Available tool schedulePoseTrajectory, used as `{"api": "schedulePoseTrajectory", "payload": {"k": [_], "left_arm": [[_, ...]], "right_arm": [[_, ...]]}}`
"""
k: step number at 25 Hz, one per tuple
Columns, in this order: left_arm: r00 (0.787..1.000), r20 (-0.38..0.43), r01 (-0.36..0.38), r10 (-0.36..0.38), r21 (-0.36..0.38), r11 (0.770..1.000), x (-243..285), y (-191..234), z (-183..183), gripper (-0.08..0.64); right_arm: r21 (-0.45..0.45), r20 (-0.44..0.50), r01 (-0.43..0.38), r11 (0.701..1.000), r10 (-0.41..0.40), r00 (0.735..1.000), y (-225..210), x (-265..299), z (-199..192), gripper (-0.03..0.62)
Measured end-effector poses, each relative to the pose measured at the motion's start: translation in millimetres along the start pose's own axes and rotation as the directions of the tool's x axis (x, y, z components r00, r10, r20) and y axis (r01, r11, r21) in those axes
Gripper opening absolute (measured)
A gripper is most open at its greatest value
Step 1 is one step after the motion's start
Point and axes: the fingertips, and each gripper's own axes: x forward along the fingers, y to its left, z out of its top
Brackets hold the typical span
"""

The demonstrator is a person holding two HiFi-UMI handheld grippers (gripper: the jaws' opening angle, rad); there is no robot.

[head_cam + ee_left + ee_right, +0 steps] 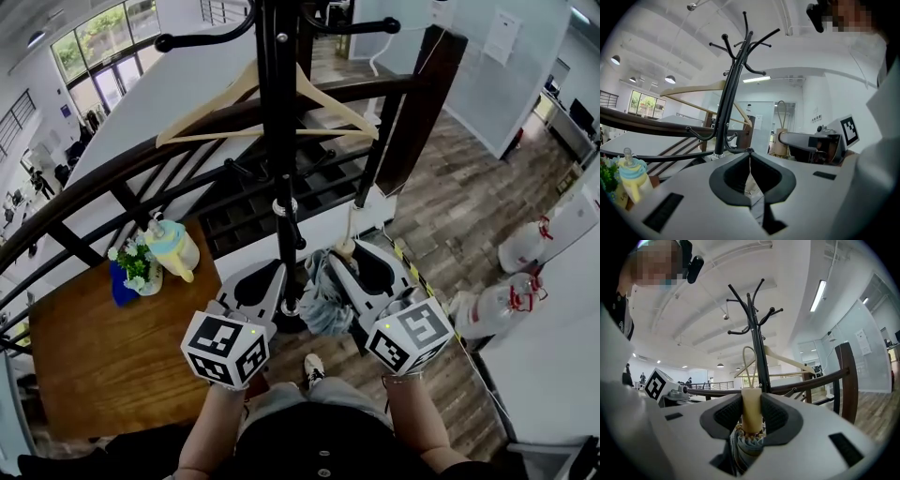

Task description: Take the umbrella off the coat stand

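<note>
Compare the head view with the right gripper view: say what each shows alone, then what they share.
Head view only: the wooden table with a yellow bottle and a small plant, and white bags on the floor. Right gripper view only: the right gripper seen clamped on the cream handle of the umbrella, plus the ceiling lights. Both: the coat stand, the wooden hanger, the left gripper and the umbrella itself.

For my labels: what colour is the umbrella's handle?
The umbrella handle is cream; clearest in the right gripper view.
</note>
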Motion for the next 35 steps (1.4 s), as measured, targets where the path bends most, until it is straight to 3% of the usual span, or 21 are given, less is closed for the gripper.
{"api": "schedulePoseTrajectory", "payload": {"k": [35], "left_arm": [[1.0,-0.015,0.009,-0.009,-0.002,1.0,11.3,1.8,-6.8,0.015]], "right_arm": [[-0.026,-0.03,0.013,1.0,-0.014,0.999,-5.3,0.9,-10.6,0.143]]}}
